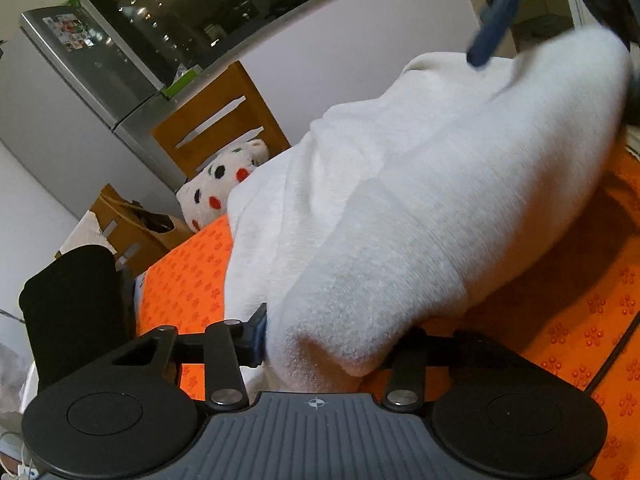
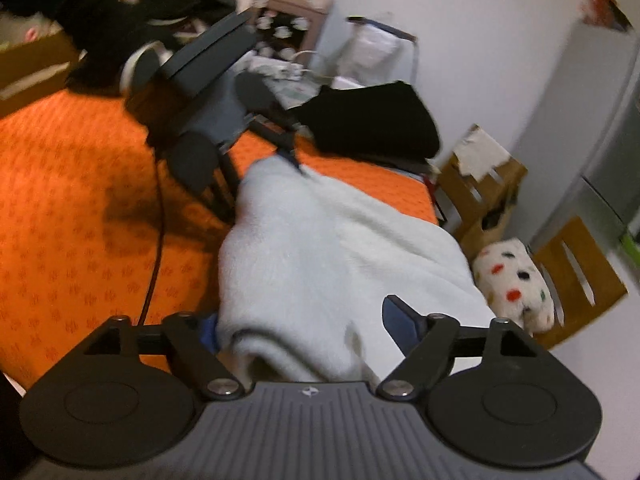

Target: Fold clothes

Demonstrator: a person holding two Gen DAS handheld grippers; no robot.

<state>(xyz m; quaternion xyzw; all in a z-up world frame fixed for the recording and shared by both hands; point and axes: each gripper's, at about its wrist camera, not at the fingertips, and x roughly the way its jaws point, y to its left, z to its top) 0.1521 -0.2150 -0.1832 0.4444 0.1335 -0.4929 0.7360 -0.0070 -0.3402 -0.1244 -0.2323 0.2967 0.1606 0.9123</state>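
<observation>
A white fleece garment (image 1: 400,208) hangs stretched between my two grippers above the orange patterned tablecloth (image 1: 560,300). In the left wrist view my left gripper (image 1: 336,340) is shut on a thick bunch of one end; its right finger is hidden by the cloth. My right gripper (image 1: 560,52), blurred at the top right, holds the far end. In the right wrist view the garment (image 2: 320,248) fills my right gripper (image 2: 304,328), and my left gripper (image 2: 290,156) pinches the far tip. The garment's right side sags onto the table.
A black folded garment (image 2: 372,120) lies at the table's far edge. A spotted white plush toy (image 2: 516,284) rests on a wooden chair (image 2: 580,276) beside the table. A cardboard box (image 2: 480,184) and a fridge (image 1: 92,72) stand beyond. A black cable (image 2: 156,240) crosses the tablecloth (image 2: 80,220).
</observation>
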